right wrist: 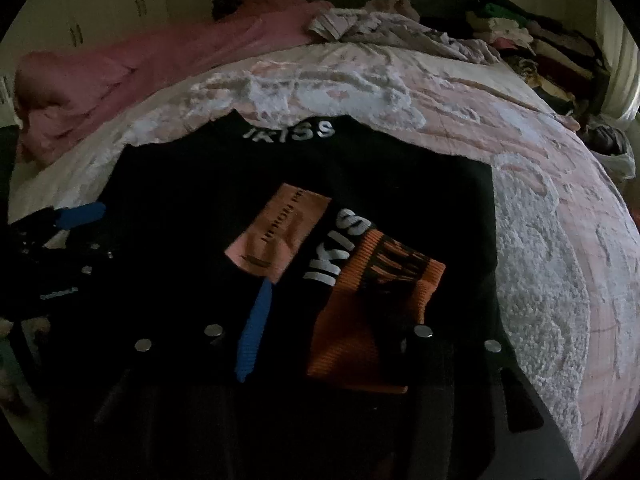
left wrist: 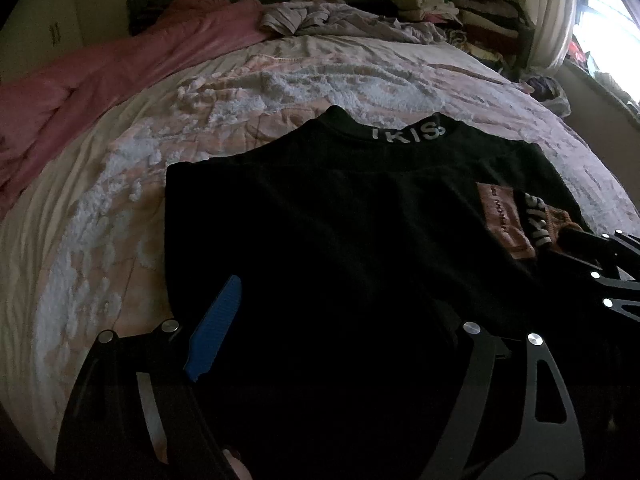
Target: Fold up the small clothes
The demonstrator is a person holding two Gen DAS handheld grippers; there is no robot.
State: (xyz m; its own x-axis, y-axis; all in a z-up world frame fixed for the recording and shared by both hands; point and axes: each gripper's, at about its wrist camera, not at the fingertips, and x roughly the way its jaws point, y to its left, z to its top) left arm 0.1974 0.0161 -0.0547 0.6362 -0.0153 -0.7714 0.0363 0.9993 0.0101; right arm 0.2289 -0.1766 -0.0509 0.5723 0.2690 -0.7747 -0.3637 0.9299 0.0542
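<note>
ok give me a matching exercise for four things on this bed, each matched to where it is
Things
1. black garment with white lettering on its band
2. crumpled pink blanket
3. stack of folded clothes
4. orange ribbed sleeve cuff

Places
A. far right corner, near the window
B. along the far left side of the bed
C. spread flat on the bedspread, nearest the camera
D. folded in on top of the black garment

Pairs: 1-C, 2-B, 3-A, 4-D
</note>
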